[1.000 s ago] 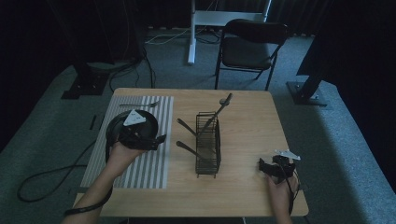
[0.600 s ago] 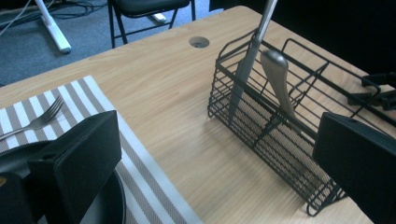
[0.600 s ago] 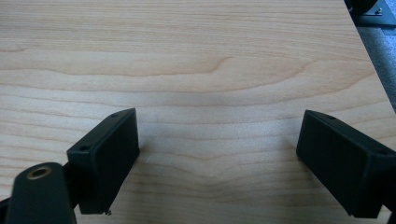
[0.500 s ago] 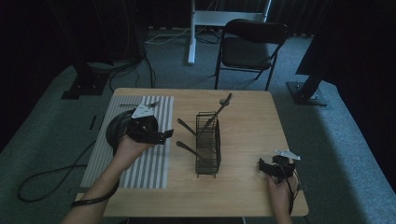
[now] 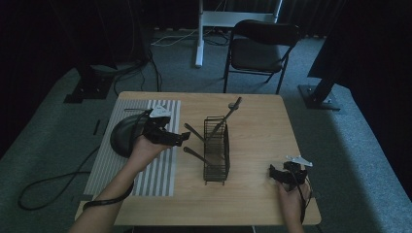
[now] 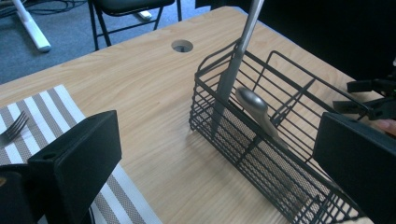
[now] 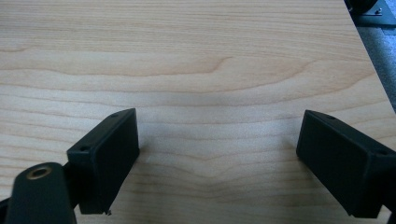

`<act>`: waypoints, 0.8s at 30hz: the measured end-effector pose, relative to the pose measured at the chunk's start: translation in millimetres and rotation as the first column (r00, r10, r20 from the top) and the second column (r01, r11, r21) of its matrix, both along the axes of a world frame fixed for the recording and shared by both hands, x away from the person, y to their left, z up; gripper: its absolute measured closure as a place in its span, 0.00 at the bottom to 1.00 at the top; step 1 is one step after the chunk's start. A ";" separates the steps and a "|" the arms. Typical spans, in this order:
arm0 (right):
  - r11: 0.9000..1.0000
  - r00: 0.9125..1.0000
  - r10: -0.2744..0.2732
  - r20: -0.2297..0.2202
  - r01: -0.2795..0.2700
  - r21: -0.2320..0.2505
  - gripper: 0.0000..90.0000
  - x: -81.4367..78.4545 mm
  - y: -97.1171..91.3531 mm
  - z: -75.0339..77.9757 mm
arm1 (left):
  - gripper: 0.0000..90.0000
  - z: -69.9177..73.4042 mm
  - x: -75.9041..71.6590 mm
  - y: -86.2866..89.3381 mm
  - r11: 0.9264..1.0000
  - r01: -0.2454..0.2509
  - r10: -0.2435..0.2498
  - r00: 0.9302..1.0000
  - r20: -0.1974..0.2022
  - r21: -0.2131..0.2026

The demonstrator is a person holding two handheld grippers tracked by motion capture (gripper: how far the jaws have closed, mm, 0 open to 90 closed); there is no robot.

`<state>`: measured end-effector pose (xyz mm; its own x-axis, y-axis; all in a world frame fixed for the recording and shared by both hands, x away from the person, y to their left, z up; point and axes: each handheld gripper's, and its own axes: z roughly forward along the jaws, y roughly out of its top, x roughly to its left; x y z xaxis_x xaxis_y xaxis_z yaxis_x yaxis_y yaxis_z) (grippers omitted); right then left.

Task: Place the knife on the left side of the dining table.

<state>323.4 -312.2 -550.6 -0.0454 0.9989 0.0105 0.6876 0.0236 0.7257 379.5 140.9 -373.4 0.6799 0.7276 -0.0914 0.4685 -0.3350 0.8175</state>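
Facing the wire basket (image 6: 275,154), left gripper (image 6: 215,154) jaws gape — empty.

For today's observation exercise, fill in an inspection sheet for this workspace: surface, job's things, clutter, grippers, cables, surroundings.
Surface: wooden table, striped placemat on its left part.
Job's things: wire basket mid-table holding utensils, among them a spoon; fork and dark plate on the placemat.
Clutter: nothing seen.
Grippers: left gripper open, above the placemat's right edge, pointing at the basket; right gripper open, low at the table's right front.
Cables: black cable on the floor at left.
Surroundings: folding chair behind the table, carpeted floor.
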 end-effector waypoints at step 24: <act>1.000 1.000 -0.001 -0.001 0.001 0.001 0.14 0.0 0.1 0.0 | 0.59 -7.4 17.1 -9.2 0.992 0.073 -0.082 0.993 -0.084 -0.101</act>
<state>323.3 -312.1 -550.6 -0.0448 0.9989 0.0120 0.6882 0.0221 0.7252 396.6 131.7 -380.8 0.7199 0.6577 -0.2215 0.5160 -0.2937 0.8047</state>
